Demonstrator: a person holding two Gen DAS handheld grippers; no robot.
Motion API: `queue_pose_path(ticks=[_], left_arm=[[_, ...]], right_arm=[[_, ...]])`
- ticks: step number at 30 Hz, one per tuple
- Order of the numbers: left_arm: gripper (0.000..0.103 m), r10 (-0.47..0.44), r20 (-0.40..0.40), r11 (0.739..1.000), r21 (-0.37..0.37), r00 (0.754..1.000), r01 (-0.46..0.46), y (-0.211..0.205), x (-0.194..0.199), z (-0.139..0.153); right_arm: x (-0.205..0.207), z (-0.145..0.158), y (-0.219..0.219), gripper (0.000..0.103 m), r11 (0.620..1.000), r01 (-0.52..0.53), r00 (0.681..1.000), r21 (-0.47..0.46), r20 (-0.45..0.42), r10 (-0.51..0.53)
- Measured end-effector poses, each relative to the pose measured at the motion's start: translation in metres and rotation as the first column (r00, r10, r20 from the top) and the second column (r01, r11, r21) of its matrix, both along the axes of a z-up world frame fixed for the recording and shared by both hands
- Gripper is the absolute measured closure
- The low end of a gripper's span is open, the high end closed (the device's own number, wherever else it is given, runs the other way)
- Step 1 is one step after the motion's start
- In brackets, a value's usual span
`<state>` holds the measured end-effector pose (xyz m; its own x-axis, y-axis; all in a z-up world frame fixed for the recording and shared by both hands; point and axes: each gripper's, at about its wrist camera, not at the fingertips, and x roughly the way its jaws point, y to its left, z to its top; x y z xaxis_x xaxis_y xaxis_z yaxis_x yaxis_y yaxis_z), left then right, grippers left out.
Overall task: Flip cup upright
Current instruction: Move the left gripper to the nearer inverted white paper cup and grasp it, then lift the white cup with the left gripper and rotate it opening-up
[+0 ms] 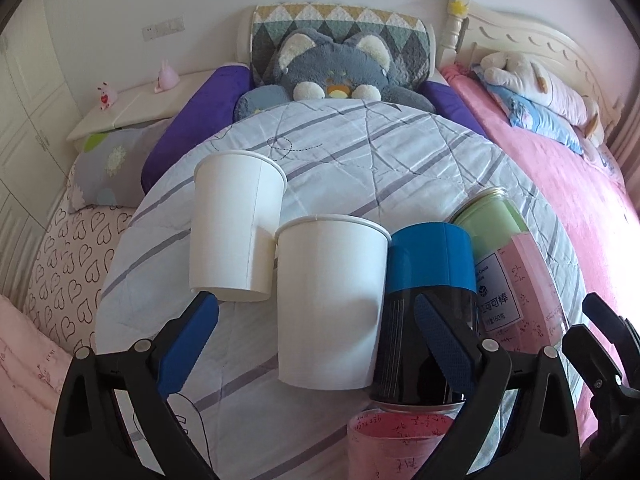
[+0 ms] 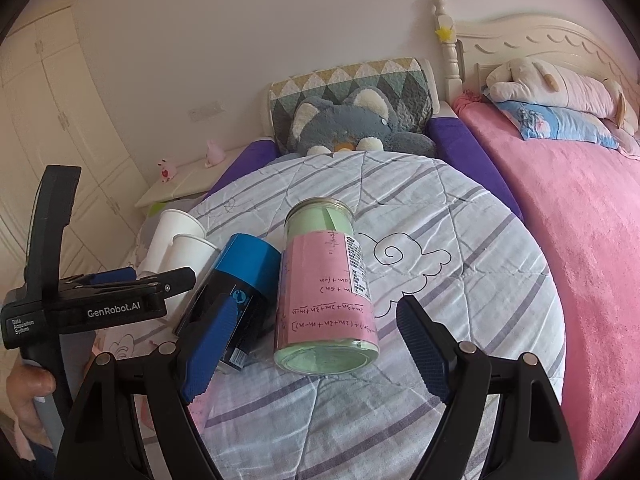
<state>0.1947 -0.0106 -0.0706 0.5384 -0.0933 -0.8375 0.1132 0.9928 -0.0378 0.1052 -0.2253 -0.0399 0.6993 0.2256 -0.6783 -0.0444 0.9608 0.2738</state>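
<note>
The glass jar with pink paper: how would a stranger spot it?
Find the striped quilt before the grey plush cat. Four containers lie in a row; the glass jar is rightmost, beside the blue-capped black can. Only it has handwritten pink paper over green.

2 white paper cups (image 1: 236,226) (image 1: 332,300), 1 blue-lidded can (image 1: 430,312), 1 glass jar (image 2: 328,292), approx 2 plushies (image 1: 336,72) (image 1: 540,84)

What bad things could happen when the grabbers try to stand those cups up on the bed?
1. The nearer paper cup touches the blue-capped black bottle, so the open left gripper might bump or pinch both.
2. The quilt looks soft and wrinkled, so a cup stood up could tip again.
3. Paper walls may crumple if squeezed hard.
</note>
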Motion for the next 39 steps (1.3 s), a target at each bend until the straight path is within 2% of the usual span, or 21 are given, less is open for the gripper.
queue_pose_path(ticks=[4, 15, 16, 17, 18, 21, 39], left_arm=[[0.012, 0.012, -0.031, 1.000, 0.012, 0.999, -0.011, 0.001, 0.008, -0.009], [0.011, 0.023, -0.087, 0.999, 0.035, 0.996, -0.020, -0.002, 0.024, -0.028], [0.015, 0.018, -0.091, 0.999, 0.038, 0.996, -0.015, -0.002, 0.023, -0.029], [0.024, 0.010, -0.092, 1.000, 0.025, 0.996, -0.008, -0.002, 0.022, -0.029], [0.028, 0.004, -0.091, 1.000, 0.007, 0.996, -0.003, -0.001, 0.021, -0.029], [0.036, -0.009, -0.066, 1.000, 0.004, 0.998, 0.009, -0.002, 0.014, -0.023], [0.037, -0.042, 0.050, 0.998, -0.041, 0.998, 0.044, 0.000, -0.020, 0.023]], right_arm=[[0.005, -0.004, 0.000, 0.020, 1.000, -0.009, 1.000, 0.005, -0.007, 0.009], [0.009, -0.011, 0.001, 0.020, 1.000, -0.018, 1.000, 0.011, -0.021, 0.018], [0.009, -0.011, 0.001, 0.020, 1.000, -0.018, 1.000, 0.011, -0.023, 0.018], [0.010, -0.011, 0.001, 0.020, 1.000, -0.018, 1.000, 0.011, -0.024, 0.018], [0.010, -0.011, 0.001, 0.020, 1.000, -0.019, 1.000, 0.012, -0.024, 0.019], [0.010, -0.012, 0.002, 0.020, 1.000, -0.019, 0.999, 0.011, -0.026, 0.020], [-0.014, -0.001, 0.006, 0.020, 1.000, -0.023, 1.000, 0.011, -0.003, 0.023]])
